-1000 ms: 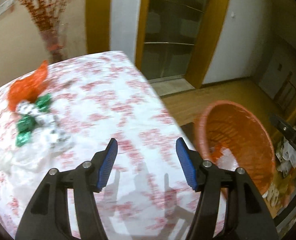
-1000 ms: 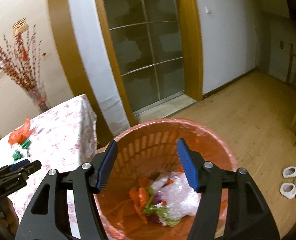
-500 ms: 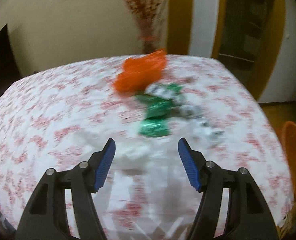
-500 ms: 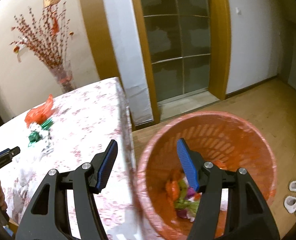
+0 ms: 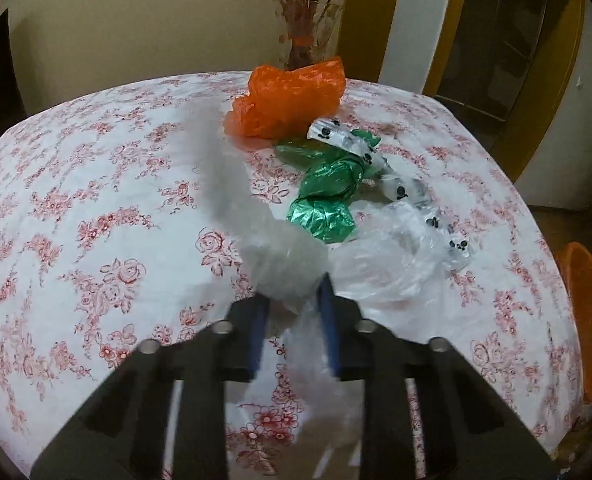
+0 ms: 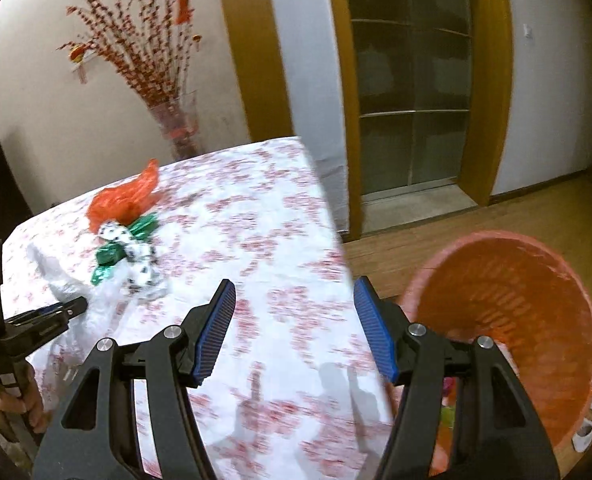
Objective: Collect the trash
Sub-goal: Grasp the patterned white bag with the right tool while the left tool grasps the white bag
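left gripper (image 5: 292,312) has just closed and is pinching the clear plastic bag (image 5: 284,256) on the floral tablecloth (image 5: 96,208), right gripper (image 6: 296,328) gaping with nothing in it between table and orange basket (image 6: 535,304)

home dining room | floral tablecloth (image 5: 96,184) | branch vase (image 6: 176,128)

White tablecloth (image 5: 96,200) with red roses; orange bag (image 5: 288,96), green foil wrappers (image 5: 327,200), orange basket (image 6: 515,300) right of the blue pads (image 6: 216,332).

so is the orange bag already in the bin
No, the orange bag lies on the table, by the vase.
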A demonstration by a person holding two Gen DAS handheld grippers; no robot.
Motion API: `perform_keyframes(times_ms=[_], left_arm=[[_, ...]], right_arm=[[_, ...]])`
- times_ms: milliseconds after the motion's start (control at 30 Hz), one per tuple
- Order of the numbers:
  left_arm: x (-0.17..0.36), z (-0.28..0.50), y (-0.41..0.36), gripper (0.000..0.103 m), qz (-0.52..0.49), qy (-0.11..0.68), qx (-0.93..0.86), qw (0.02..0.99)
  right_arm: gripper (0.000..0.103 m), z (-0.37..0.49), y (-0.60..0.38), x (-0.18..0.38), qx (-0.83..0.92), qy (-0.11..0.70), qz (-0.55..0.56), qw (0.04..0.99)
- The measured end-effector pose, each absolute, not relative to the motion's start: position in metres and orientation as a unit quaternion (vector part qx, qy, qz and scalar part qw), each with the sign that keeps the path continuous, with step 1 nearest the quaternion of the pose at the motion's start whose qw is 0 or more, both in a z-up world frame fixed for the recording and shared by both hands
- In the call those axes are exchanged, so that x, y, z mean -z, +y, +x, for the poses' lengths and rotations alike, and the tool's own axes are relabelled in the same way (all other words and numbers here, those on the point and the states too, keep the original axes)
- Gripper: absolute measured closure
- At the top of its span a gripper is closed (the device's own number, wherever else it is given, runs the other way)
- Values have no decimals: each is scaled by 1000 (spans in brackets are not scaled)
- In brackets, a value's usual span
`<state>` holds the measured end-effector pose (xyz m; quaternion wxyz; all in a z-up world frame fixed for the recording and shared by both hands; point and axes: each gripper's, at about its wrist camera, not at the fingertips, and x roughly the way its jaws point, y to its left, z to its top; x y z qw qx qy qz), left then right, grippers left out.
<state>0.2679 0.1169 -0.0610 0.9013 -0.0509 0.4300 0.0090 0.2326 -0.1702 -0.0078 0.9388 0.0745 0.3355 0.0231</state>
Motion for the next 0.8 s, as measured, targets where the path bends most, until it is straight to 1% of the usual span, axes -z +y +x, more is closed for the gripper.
perform_keyframes(times_ms=[167, 267, 300, 367, 433, 633, 700, 733, 767, 800], left_arm=[[50, 257, 136, 83, -53, 415, -18, 908], [41, 252, 161, 83, -54, 405, -40, 912], [38, 252, 172, 83, -57, 403, -49, 912], [36, 252, 190, 83, -64, 400, -64, 912], [35, 253, 203, 83, -69, 400, -75, 911], [34, 256, 228, 83, -85, 401, -89, 908], [34, 256, 231, 83, -87, 401, -89, 908], [34, 256, 232, 83, -88, 401, -88, 908], [34, 256, 232, 83, -88, 401, -87, 908], [33, 256, 232, 83, -89, 401, -86, 908]], right_arm=[[41, 252, -133, 10, -67, 343, 63, 935], [41, 268, -107, 14, -97, 352, 54, 929], [42, 274, -100, 17, -106, 357, 52, 926], [50, 288, -80, 23, -130, 370, 51, 919], [54, 302, -62, 30, -149, 384, 46, 910], [54, 337, -23, 49, -159, 421, 30, 893], [63, 344, -18, 57, -158, 435, 29, 886], [71, 343, -17, 57, -151, 430, 21, 890], [91, 341, -14, 57, -148, 431, 13, 890], [96, 340, -14, 57, -147, 431, 7, 890]])
